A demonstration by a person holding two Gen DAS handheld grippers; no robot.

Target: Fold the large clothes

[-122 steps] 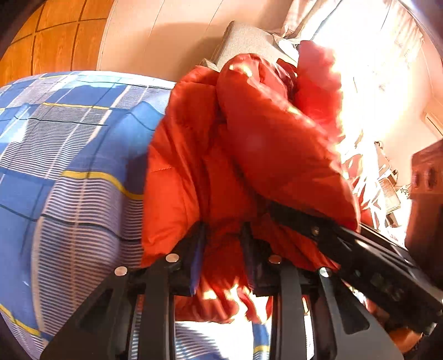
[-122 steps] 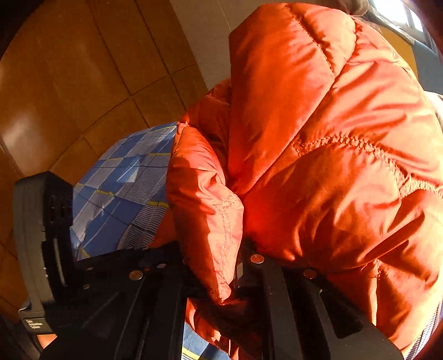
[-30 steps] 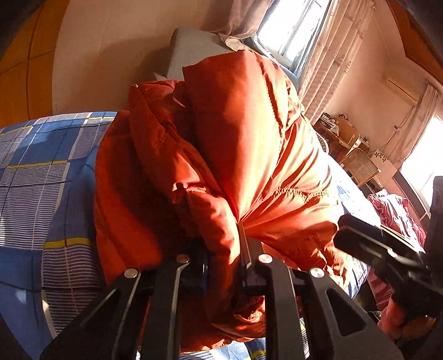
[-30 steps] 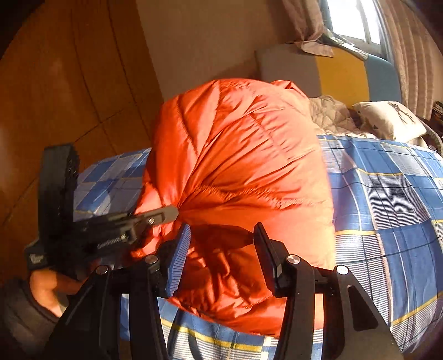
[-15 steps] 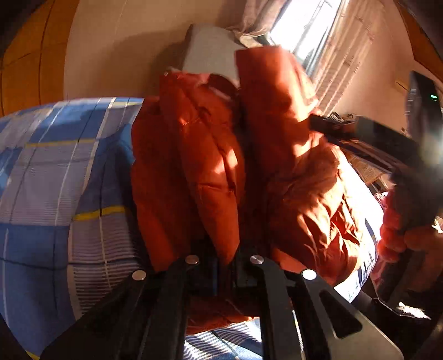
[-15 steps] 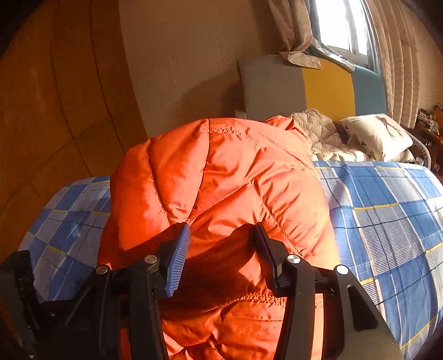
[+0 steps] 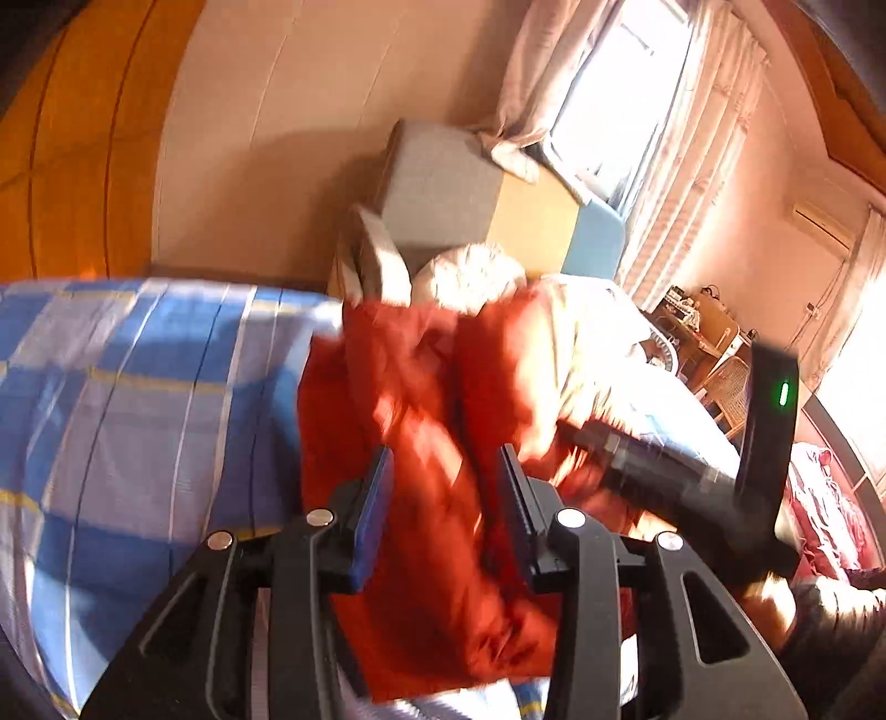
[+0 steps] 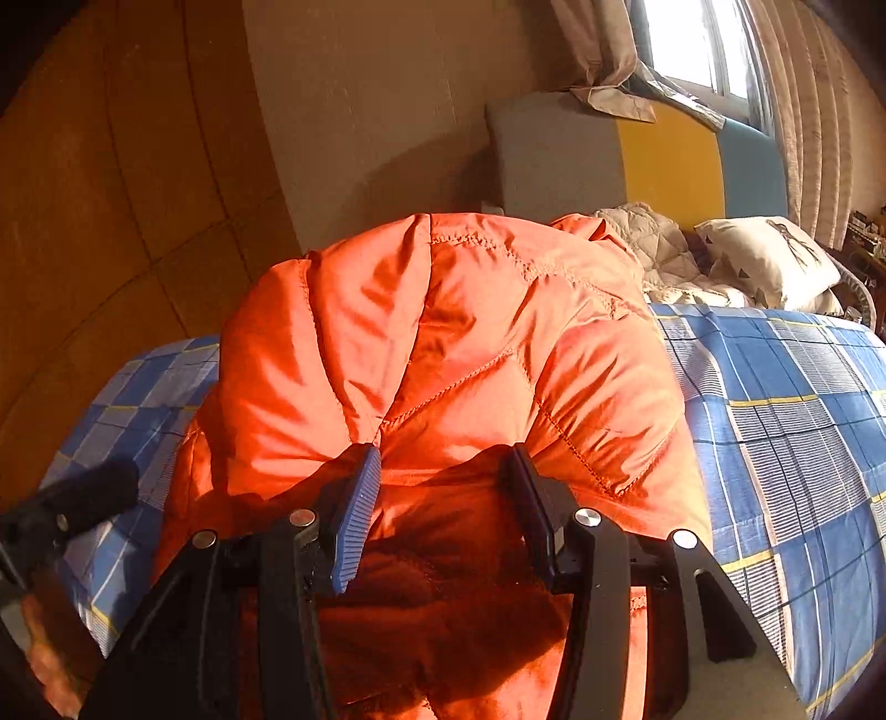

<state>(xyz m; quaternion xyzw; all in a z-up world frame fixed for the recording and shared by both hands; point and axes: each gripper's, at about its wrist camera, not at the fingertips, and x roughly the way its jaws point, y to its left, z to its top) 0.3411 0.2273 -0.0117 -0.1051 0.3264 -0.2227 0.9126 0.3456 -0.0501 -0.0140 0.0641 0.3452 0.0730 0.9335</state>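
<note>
Blue-checked bedspread [image 8: 786, 421] bears puffy orange jacket [image 8: 443, 343] (bunched); left jaws opening, right jaws apart.

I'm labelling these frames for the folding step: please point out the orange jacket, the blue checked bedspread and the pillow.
orange jacket [image 8: 454, 343]: right wrist view, on its quilted top panel.
blue checked bedspread [image 8: 786, 421]: right wrist view, on a bare stretch right of the jacket.
pillow [image 8: 767, 257]: right wrist view, on its cream face.

Home bedroom, checked bedspread [image 8: 786, 410], pillow [image 8: 769, 260], curtained window [image 8: 692, 44], possibly a desk [image 7: 703, 327]
</note>
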